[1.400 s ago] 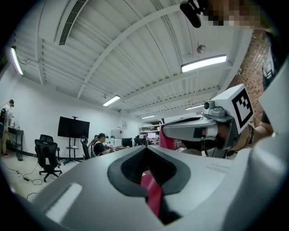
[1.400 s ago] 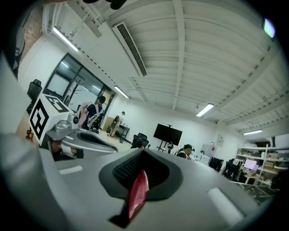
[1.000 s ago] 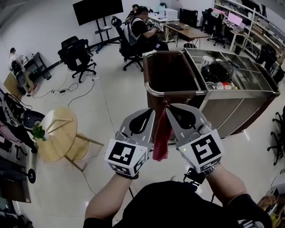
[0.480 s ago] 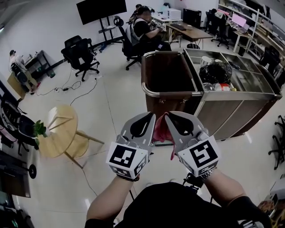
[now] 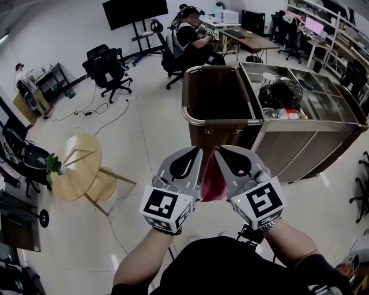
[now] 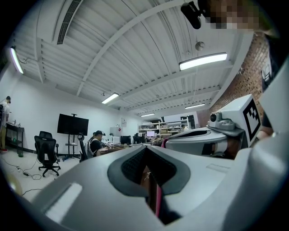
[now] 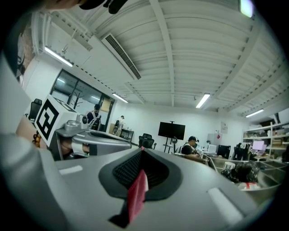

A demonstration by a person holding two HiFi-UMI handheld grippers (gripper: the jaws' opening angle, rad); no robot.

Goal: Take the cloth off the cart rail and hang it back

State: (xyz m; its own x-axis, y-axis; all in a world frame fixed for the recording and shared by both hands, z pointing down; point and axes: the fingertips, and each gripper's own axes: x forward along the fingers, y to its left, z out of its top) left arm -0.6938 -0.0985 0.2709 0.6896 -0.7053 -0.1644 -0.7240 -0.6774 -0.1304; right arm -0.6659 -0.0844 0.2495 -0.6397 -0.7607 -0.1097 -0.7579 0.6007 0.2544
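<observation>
A red cloth (image 5: 212, 180) hangs between my two grippers, just short of the cart's curved metal rail (image 5: 214, 123) and clear of it. My left gripper (image 5: 196, 151) is shut, and a thin pink edge of the cloth (image 6: 158, 204) shows in the seam of its jaws (image 6: 146, 150). Close beside it on the right, the right gripper (image 5: 219, 150) is shut on a red fold of the cloth (image 7: 137, 196), which sticks up out of its closed jaws (image 7: 142, 151). Both grippers point at the cart's brown end panel (image 5: 214, 92).
The steel cart (image 5: 323, 124) carries a black bag (image 5: 281, 92) and dishes in its trays. A round wooden table (image 5: 75, 170) stands at the left. Office chairs (image 5: 106, 66), a seated person (image 5: 187, 36) at desks and a black screen (image 5: 131, 11) fill the far side.
Both grippers have drawn back from the cart rail toward me with the cloth. The cloth, bunched up half a second ago, now hangs straight between them.
</observation>
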